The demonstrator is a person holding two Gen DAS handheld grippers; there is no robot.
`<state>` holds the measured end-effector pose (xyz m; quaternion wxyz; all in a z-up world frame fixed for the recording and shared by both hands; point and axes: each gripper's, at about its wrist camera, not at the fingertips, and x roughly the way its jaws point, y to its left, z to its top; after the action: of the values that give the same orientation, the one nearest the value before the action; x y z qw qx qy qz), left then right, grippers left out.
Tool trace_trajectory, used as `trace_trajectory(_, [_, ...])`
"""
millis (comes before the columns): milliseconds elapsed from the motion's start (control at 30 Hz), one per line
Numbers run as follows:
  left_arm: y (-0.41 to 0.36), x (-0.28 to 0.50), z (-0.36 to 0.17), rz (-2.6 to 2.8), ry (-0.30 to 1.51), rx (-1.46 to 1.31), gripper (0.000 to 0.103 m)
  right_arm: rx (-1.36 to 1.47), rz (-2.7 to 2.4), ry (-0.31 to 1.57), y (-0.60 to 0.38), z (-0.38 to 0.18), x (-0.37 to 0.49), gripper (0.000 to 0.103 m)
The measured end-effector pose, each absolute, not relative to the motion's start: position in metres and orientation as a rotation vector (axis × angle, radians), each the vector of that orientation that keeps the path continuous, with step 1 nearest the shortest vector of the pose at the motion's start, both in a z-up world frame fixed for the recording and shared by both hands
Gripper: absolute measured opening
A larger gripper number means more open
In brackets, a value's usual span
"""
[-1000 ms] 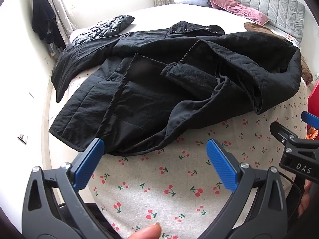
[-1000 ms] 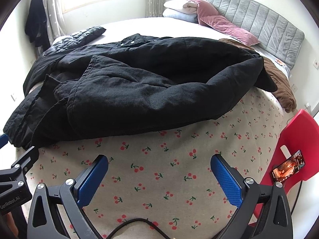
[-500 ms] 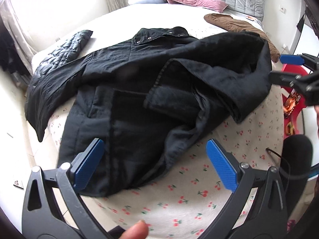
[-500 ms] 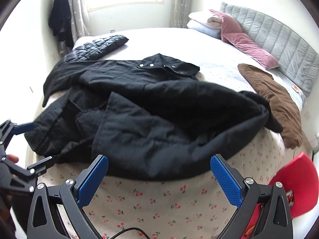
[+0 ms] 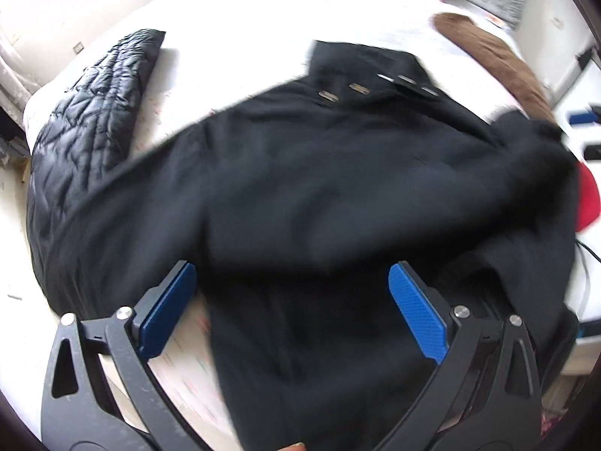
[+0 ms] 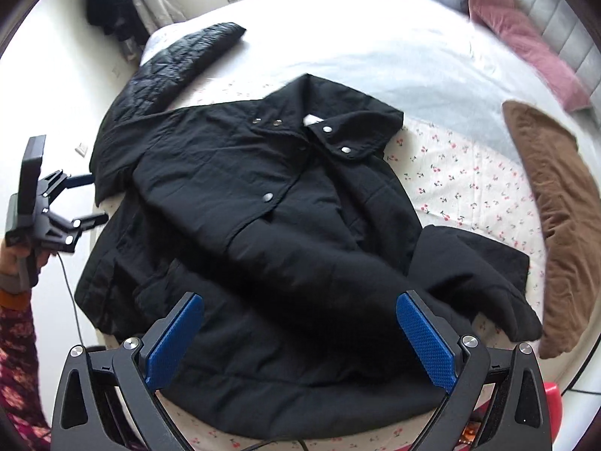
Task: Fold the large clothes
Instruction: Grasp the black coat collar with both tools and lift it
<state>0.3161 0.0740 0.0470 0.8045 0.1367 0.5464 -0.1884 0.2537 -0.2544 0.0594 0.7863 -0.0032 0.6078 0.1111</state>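
Note:
A large black quilted jacket (image 6: 285,233) with silver snaps lies spread across the bed, collar toward the far side, one sleeve folded across its right part. In the blurred left wrist view the same jacket (image 5: 319,195) fills the middle. My left gripper (image 5: 293,312) hovers open above the jacket's lower part, nothing between its blue pads. It also shows at the left edge of the right wrist view as the left gripper (image 6: 90,199), held by a hand beside the jacket's left side. My right gripper (image 6: 300,338) is open over the jacket's hem.
A shiny black puffer garment (image 6: 180,64) lies at the jacket's far left. A brown garment (image 6: 556,210) runs along the right of the cherry-print bed sheet (image 6: 462,173). Pink pillows (image 6: 526,34) rest by the grey headboard. A red chair (image 5: 588,199) stands beside the bed.
Both grippers have risen and tilted down over the bed, so the jacket now sits under them instead of ahead. The left gripper is moving fast and its view is blurred. Both stay open.

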Motion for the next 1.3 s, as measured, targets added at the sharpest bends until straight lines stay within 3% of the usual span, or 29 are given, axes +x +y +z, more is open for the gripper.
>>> trace_trajectory(133, [0.089, 0.404, 0.022, -0.388, 1.136, 0.248, 0.102, 0.029, 0.195, 1.422, -0.276, 0.021, 0.318, 0.103])
trace_trajectory(200, [0.093, 0.438, 0.009, -0.41, 1.146, 0.217, 0.097, 0.014, 0.147, 1.479, -0.286, -0.004, 0.346, 0.103])
trace_trajectory(300, [0.095, 0.476, -0.008, -0.434, 1.138, 0.184, 0.097, 0.027, 0.089, 1.53, -0.305, -0.037, 0.38, 0.098])
trace_trajectory(467, [0.095, 0.511, -0.037, -0.489, 1.142, 0.125, 0.096, 0.174, 0.091, 1.496, -0.337, -0.076, 0.42, 0.094])
trace_trajectory(667, [0.096, 0.509, -0.083, -0.496, 1.228, 0.096, 0.092, 0.221, 0.131, 1.489, -0.327, -0.124, 0.431, 0.08])
trace_trajectory(733, [0.09, 0.497, -0.081, -0.509, 1.216, 0.127, 0.087, 0.14, 0.126, 1.441, -0.314, -0.121, 0.425, 0.073])
trace_trajectory(800, [0.088, 0.487, -0.077, -0.488, 1.231, 0.122, 0.071, 0.151, 0.128, 1.421, -0.308, -0.115, 0.418, 0.032])
trace_trajectory(833, [0.089, 0.485, -0.074, -0.482, 1.237, 0.112, 0.065, 0.14, 0.112, 1.41, -0.304, -0.111, 0.412, 0.024])
trace_trajectory(900, [0.089, 0.479, -0.068, -0.476, 1.245, 0.072, 0.033, 0.066, 0.086, 1.367, -0.29, -0.103, 0.401, 0.011])
trace_trajectory(1000, [0.085, 0.466, -0.055, -0.44, 1.212, 0.064, 0.019, -0.105, -0.011, 1.261, -0.265, -0.081, 0.383, 0.008])
trace_trajectory(1100, [0.081, 0.456, -0.027, -0.402, 1.102, 0.056, 0.017, -0.24, -0.098, 1.117, -0.251, -0.046, 0.379, 0.007])
trace_trajectory(1300, [0.081, 0.464, 0.059, -0.32, 0.793, -0.074, 0.017, -0.239, -0.261, 0.802, -0.254, 0.054, 0.417, 0.007])
